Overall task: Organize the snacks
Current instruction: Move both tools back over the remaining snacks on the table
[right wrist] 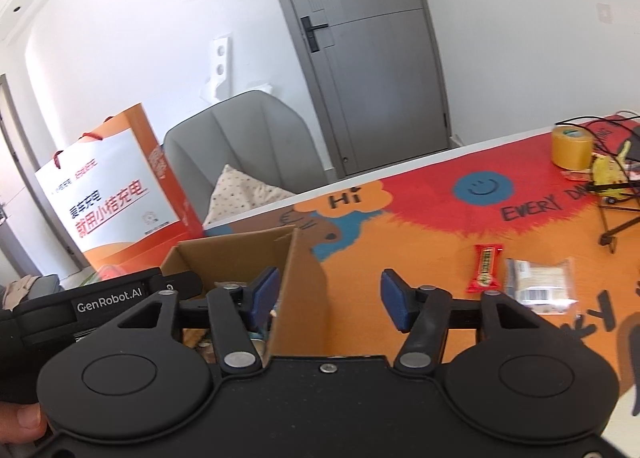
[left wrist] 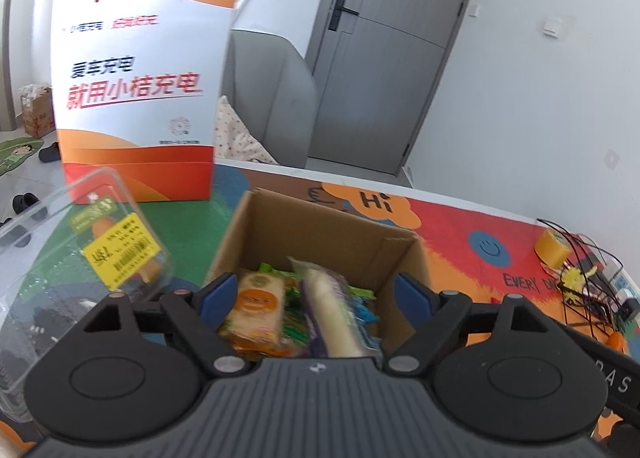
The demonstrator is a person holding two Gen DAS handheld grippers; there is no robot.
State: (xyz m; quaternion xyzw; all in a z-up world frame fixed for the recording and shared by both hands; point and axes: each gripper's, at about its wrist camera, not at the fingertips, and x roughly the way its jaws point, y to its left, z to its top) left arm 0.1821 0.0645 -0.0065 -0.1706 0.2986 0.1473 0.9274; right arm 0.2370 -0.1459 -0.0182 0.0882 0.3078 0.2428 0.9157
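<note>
An open cardboard box (left wrist: 320, 234) stands on the colourful table mat (left wrist: 460, 242). In it lie an orange-labelled pack (left wrist: 258, 306), a long white pack in purple wrap (left wrist: 332, 310) and green wrappers. My left gripper (left wrist: 316, 294) hovers open over the box, its pads clear of the snacks. My right gripper (right wrist: 330, 294) is open and straddles the right wall of the box (right wrist: 240, 250), one finger over the inside and one outside. A red snack bar (right wrist: 486, 268) and a clear-bagged snack (right wrist: 538, 290) lie on the mat to the right.
A clear plastic clamshell with a yellow label (left wrist: 100, 242) sits left of the box. An orange-and-white paper bag (left wrist: 136, 98) stands behind it. A tape roll (right wrist: 571, 148) and black cables (right wrist: 616, 186) crowd the far right. A grey chair (right wrist: 240, 138) is beyond the table.
</note>
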